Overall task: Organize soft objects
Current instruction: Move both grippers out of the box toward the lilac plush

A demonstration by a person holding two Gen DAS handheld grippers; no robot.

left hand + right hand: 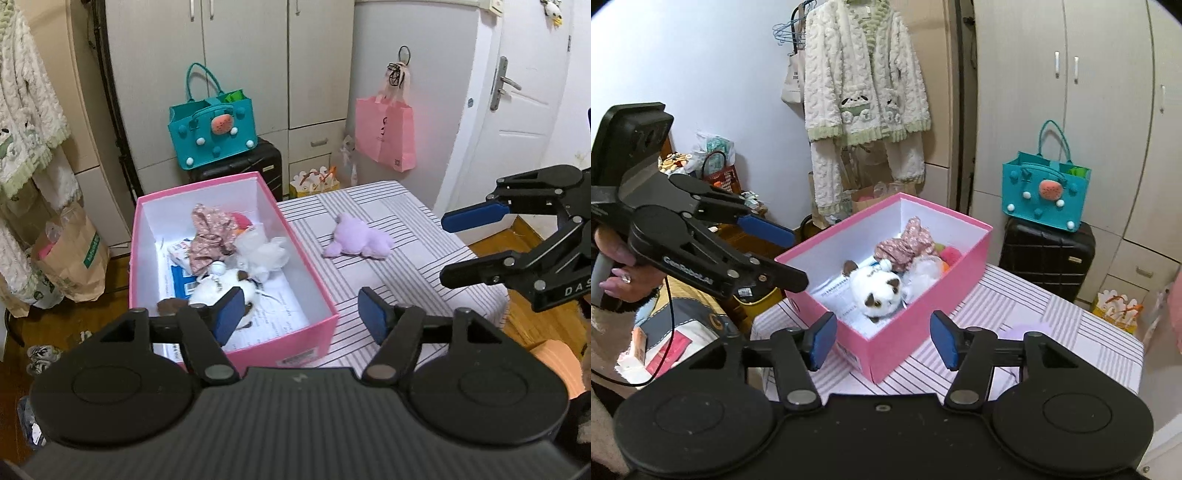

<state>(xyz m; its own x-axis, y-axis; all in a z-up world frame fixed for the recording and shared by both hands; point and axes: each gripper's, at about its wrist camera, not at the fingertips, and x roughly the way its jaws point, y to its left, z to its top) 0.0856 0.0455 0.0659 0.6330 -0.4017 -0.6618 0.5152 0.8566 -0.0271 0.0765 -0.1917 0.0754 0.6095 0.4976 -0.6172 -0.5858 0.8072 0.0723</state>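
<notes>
Lying loose on the striped tablecloth (388, 258) beside the pink cardboard box (295, 343): small lilac plush toy (356, 242). Light, squashy, non-fragile; pinch its body. Left gripper (297, 314) and right gripper (882, 338) both apart, empty.

Both grippers (301, 314) (882, 339) empty, fingers apart

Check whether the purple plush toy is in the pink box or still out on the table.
Out. The purple plush toy lies on the striped tablecloth, beside the pink box and apart from it.
</notes>
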